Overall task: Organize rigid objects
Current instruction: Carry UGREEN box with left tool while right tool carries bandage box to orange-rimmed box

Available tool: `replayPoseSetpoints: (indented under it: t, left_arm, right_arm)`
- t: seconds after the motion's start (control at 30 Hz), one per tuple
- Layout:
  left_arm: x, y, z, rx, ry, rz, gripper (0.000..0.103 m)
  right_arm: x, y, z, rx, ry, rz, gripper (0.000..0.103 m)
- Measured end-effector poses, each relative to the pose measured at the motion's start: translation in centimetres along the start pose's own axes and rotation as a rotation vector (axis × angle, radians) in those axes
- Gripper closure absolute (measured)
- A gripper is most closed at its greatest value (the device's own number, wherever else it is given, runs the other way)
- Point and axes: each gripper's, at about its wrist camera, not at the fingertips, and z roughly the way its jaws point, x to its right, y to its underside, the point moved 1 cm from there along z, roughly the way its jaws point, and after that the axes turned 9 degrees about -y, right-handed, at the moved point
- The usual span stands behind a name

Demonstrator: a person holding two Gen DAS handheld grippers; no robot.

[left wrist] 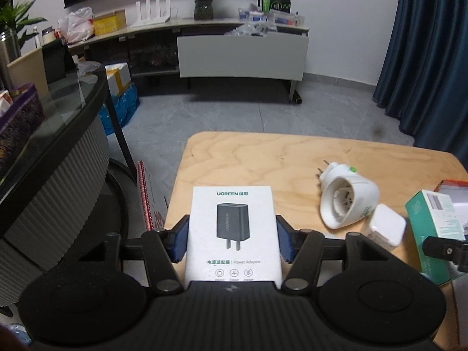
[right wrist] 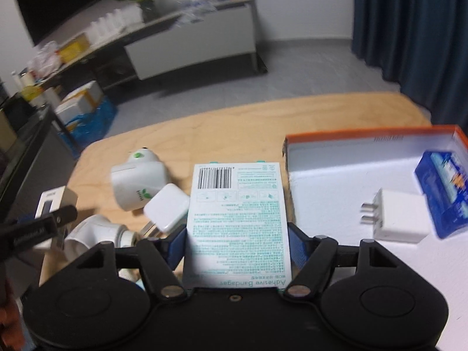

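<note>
Pale wooden table (left wrist: 292,152) in the foreground, grey tiled floor (left wrist: 239,114) beyond. Against the far white wall, a long low shelf unit (left wrist: 242,55) carrying a potted plant (left wrist: 203,3), a white router with upright antennas (left wrist: 152,11) and a yellow box (left wrist: 109,23). Dark blue curtain (left wrist: 424,58) hanging at right. Red spiral-bound notebook (left wrist: 146,196) beside the table's left edge.

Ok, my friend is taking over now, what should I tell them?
Left gripper: shut on the UGREEN box, above the table.
Right gripper: shut on the bandage box, beside the tray.
Done: a white charger and a blue box lie in the tray.
Left: both held boxes, plus the white plug-in device, the small white adapter and another white piece on the table.
</note>
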Motion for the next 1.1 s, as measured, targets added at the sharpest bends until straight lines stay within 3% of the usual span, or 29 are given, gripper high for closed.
replayPoseSetpoints:
  t: [0.13,0.47,1.1]
  left_arm:
    - [0.1,0.3,-1.6,0.023,0.013,0.002,0.043]
    - [0.9,2.3,-6.0,0.047,0.046,-0.003,0.044]
    - [3.1,4.6,-10.8,0.073,0.061,-0.028,0.043]
  right_arm:
    - [-1.0,0.3,-2.1,0.032,0.008,-0.074,0.019]
    - [-3.3,1.8,-5.8,0.042,-0.032,-0.120,0.019]
    - [-2.8,4.7,-10.5,0.050,-0.059,-0.128,0.019]
